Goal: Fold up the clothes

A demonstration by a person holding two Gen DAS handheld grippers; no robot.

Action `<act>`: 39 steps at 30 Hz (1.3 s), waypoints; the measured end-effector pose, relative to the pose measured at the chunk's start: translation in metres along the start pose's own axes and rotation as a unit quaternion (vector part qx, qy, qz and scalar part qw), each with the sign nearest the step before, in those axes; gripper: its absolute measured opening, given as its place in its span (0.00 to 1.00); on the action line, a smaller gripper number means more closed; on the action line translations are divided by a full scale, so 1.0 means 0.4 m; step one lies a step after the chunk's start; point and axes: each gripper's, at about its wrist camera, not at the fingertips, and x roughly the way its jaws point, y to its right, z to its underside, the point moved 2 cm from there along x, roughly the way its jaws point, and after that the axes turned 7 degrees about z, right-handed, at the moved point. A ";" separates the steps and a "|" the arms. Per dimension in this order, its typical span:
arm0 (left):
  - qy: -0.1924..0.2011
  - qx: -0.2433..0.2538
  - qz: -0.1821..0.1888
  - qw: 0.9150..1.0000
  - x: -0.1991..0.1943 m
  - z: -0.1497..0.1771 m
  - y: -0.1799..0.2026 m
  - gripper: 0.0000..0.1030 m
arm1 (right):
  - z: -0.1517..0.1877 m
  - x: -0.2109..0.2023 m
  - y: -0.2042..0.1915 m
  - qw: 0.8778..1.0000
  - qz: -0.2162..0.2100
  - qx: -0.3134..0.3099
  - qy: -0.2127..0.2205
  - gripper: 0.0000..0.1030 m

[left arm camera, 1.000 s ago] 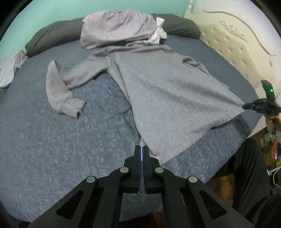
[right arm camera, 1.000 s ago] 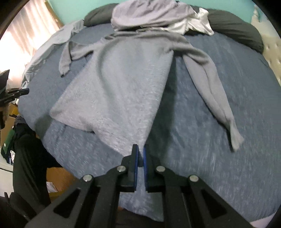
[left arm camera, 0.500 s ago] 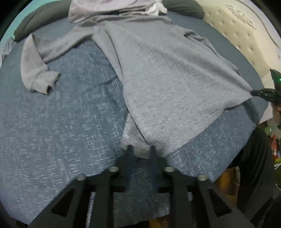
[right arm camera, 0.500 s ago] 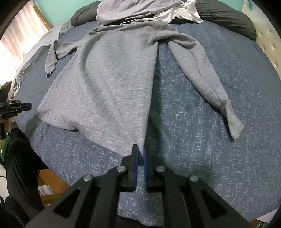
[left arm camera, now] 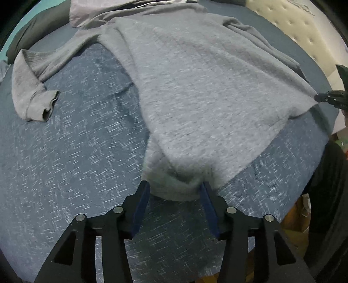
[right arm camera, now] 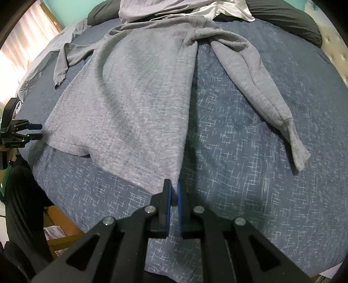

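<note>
While the blue-flecked bedspread (right arm camera: 250, 174) fills nearly all of both views, a grey long-sleeved sweater (left arm camera: 195, 91) lies flat on it with its long axis running from the hem at the near edge of the bed up to the neck at the far side, where it meets a heap of pale clothes (right arm camera: 174, 8) and dark pillows (right arm camera: 289, 19). Its sleeves spread outward: one bends back on itself toward its cuff (left arm camera: 43, 106) in the left wrist view, the other slants down over the cover to a cuff (right arm camera: 300, 154) in the right wrist view. Bare bedspread lies open beside both sleeves and along the near edge below the hem; a padded cream headboard (left arm camera: 304, 28) bounds one side. The hem runs between the two grippers, sagging slightly in the middle. The left gripper (left arm camera: 174, 193) has its jaws opening, with the bunched hem corner lying loose between them, the blue pads not pressing it. The right gripper (right arm camera: 173, 191) has its jaws pressed together, pinching the opposite hem corner, which is drawn to a point.
</note>
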 end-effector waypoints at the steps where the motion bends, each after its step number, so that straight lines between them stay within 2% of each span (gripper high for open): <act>1: -0.001 0.004 0.000 1.000 0.004 0.000 0.004 0.51 | 0.000 0.002 0.000 1.000 0.000 0.000 -0.001 0.05; 6: -0.002 0.005 0.006 1.000 0.027 -0.005 0.005 0.50 | 0.000 0.008 -0.003 1.000 0.002 -0.001 -0.003 0.05; 8: -0.002 0.008 0.009 1.000 0.032 -0.008 0.006 0.37 | -0.001 0.006 -0.006 1.000 0.002 -0.001 -0.003 0.05; 9: -0.001 0.015 0.008 1.000 0.033 -0.009 0.009 0.23 | -0.002 0.004 -0.008 1.000 0.002 -0.001 -0.002 0.05; 12: 0.000 0.034 0.004 0.999 0.021 -0.011 0.024 0.10 | -0.003 -0.008 -0.012 1.000 -0.001 -0.003 0.004 0.05; 16: 0.022 0.029 0.006 0.999 -0.051 -0.020 0.026 0.08 | -0.006 -0.039 -0.015 1.000 -0.008 -0.005 0.014 0.05; 20: 0.049 0.040 -0.006 0.998 -0.177 -0.026 0.022 0.08 | -0.019 -0.091 -0.022 0.999 -0.020 -0.010 0.032 0.05; 24: 0.055 0.052 -0.024 0.997 -0.296 -0.023 0.009 0.07 | -0.036 -0.173 -0.053 0.997 -0.036 -0.038 0.059 0.05; 28: 0.051 0.049 -0.024 0.997 -0.381 -0.014 -0.003 0.07 | -0.049 -0.246 -0.088 0.994 -0.048 -0.070 0.071 0.05; 31: 0.047 0.041 -0.022 0.998 -0.390 -0.010 -0.028 0.07 | -0.052 -0.262 -0.092 0.993 -0.051 -0.075 0.073 0.05; 33: 0.036 0.031 -0.018 0.999 -0.347 -0.014 -0.046 0.07 | -0.047 -0.239 -0.089 0.994 -0.045 -0.073 0.065 0.05; 39: 0.008 -0.005 -0.011 1.000 -0.190 0.006 -0.071 0.10 | 0.013 -0.043 -0.074 0.998 -0.016 -0.063 -0.006 0.05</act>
